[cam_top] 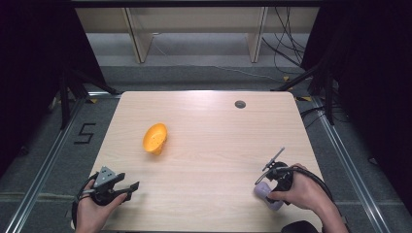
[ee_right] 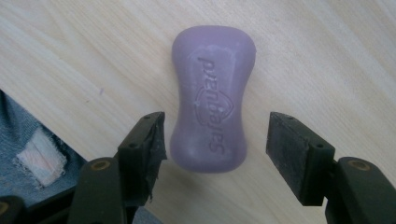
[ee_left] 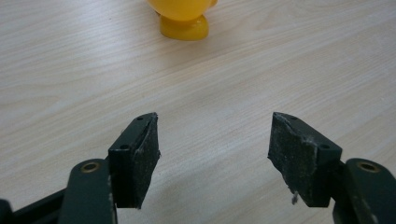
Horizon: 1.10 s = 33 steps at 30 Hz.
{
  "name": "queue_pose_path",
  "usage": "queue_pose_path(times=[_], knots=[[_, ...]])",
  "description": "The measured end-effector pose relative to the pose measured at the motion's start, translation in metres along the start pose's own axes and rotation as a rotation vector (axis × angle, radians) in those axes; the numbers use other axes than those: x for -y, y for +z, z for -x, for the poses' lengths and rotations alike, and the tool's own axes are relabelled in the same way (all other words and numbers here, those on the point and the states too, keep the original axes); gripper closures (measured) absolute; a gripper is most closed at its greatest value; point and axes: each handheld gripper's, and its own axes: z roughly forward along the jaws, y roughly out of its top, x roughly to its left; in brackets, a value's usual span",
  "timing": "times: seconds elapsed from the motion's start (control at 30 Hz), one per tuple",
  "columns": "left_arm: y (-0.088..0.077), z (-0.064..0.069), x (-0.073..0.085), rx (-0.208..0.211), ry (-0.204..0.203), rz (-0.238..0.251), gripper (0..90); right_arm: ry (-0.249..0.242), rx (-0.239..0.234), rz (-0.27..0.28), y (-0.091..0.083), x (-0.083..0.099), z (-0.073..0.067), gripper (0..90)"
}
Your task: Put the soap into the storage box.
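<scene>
left gripper (cam_top: pixel 127 188) at the table's (cam_top: pixel 204 145) 8 o'clock, jaws wide apart, nothing between them. orange bowl (cam_top: pixel 155 138) on its side at 10 o'clock. right gripper (ee_right: pixel 215 154) at 4 o'clock, jaws spread either side of the purple soap (ee_right: pixel 211 98), not touching it.

Count: four things on one bench

One bench (cam_top: pixel 204 145) carries one orange bowl (cam_top: pixel 155 139) tipped on its side, one purple soap bar (ee_right: pixel 212 98) and one small dark disc (cam_top: pixel 240 104); two hand-held grippers, left (cam_top: pixel 132 189) and right (cam_top: pixel 265 172), one per hand.
</scene>
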Motion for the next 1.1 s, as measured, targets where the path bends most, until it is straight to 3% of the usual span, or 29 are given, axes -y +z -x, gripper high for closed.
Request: queue_pose_path(times=[0.03, 0.07, 0.1, 0.13, 0.2, 0.27, 0.3, 0.4, 0.47, 0.5, 0.53, 0.57, 0.6, 0.7, 0.93, 1.0, 1.07, 1.1], knots=[[0.000, 0.000, 0.000, 0.000, 0.000, 0.000, 32.9, -0.019, 0.007, -0.009, 0.001, -0.003, 0.002, 37.4], [0.000, -0.001, -0.001, 0.007, 0.020, -0.011, 32.9, 0.000, -0.009, -0.028, 0.002, -0.006, 0.002, 37.4], [0.001, 0.000, 0.000, 0.012, 0.006, -0.011, 32.9, 0.028, -0.010, -0.043, 0.003, -0.009, 0.001, 37.4], [0.001, 0.000, 0.000, 0.013, 0.003, -0.009, 32.9, -0.005, -0.017, -0.044, 0.005, -0.010, 0.004, 37.4], [0.001, 0.000, 0.000, 0.015, 0.004, -0.011, 32.9, 0.026, -0.006, -0.085, 0.009, -0.015, 0.003, 37.3], [0.001, 0.000, 0.000, 0.014, 0.003, -0.010, 32.9, 0.028, -0.013, -0.097, 0.012, -0.016, 0.003, 37.3], [0.001, -0.001, 0.001, 0.013, 0.004, -0.011, 32.9, -0.011, -0.018, -0.106, 0.016, -0.019, 0.005, 37.4], [0.001, -0.001, 0.001, 0.013, 0.006, -0.014, 32.9, -0.033, -0.027, -0.122, 0.021, -0.023, 0.006, 38.9], [0.001, 0.000, 0.001, 0.011, 0.008, -0.015, 32.9, -0.017, -0.046, -0.137, 0.023, -0.024, 0.004, 39.9], [0.001, 0.000, 0.001, 0.010, -0.001, -0.009, 32.9, -0.036, -0.030, -0.148, 0.024, -0.024, 0.006, 40.3], [0.002, 0.000, 0.001, 0.014, 0.002, -0.009, 32.9, -0.048, -0.045, -0.133, 0.027, -0.025, 0.006, 40.4], [0.002, 0.000, 0.001, 0.014, 0.002, -0.009, 32.9, -0.004, -0.052, -0.149, 0.027, -0.025, 0.003, 40.7], [0.002, 0.000, 0.001, 0.018, 0.008, -0.014, 32.9, -0.036, -0.036, -0.152, 0.028, -0.026, 0.005, 40.9], [0.002, 0.001, 0.001, 0.019, 0.008, -0.019, 32.9, -0.053, -0.038, -0.155, 0.033, -0.027, 0.007, 42.2], [0.002, 0.000, 0.001, 0.020, 0.007, -0.019, 33.0, -0.040, -0.012, -0.180, 0.039, -0.030, 0.002, 46.2], [0.002, 0.000, 0.001, 0.022, 0.009, -0.019, 33.0, -0.058, -0.023, -0.187, 0.040, -0.030, 0.003, 46.3], [0.002, 0.001, 0.001, 0.016, 0.009, -0.012, 33.0, -0.061, -0.002, -0.199, 0.043, -0.030, 0.002, 47.0], [0.001, 0.002, 0.000, 0.012, 0.010, -0.011, 33.1, -0.068, -0.023, -0.195, 0.044, -0.029, 0.002, 47.9]])
